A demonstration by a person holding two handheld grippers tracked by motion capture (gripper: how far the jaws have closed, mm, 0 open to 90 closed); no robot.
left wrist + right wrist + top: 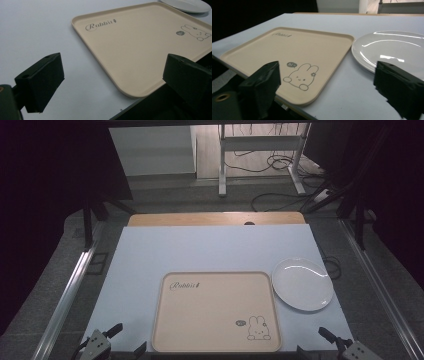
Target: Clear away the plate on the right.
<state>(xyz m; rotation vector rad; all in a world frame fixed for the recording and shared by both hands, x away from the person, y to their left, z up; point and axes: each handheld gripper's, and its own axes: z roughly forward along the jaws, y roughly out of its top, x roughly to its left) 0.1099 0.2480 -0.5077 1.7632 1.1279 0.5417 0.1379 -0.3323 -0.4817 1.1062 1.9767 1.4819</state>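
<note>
A beige tray (215, 312) with rounded corners and a low raised rim lies flat on the near middle of the table (150, 255), its near edge almost level with the table's near edge. The tray carries the word "Rabbit" printed near its far left corner and a small rabbit drawing with a speech bubble near its near right corner; nothing lies in it. A white plate (301, 283) rests on the table just beside the tray's far right corner, upright and bare, with light reflected on its glossy face; in the right gripper view the plate's rim and the tray's rim come very close, and whether they touch cannot be told. The table top is pale blue-white, with a strip of wood showing along its far edge. The left tool (109, 332) sits at the near left corner of the table, to the left of the tray and apart from it; in the left gripper view its two black jaws stand wide apart with nothing between them, the tray's near left corner lying ahead. The right tool (330, 336) sits at the near right corner, in front of the plate; in the right gripper view its jaws are likewise spread wide and hold nothing, framing the tray's near right corner and the plate.
</note>
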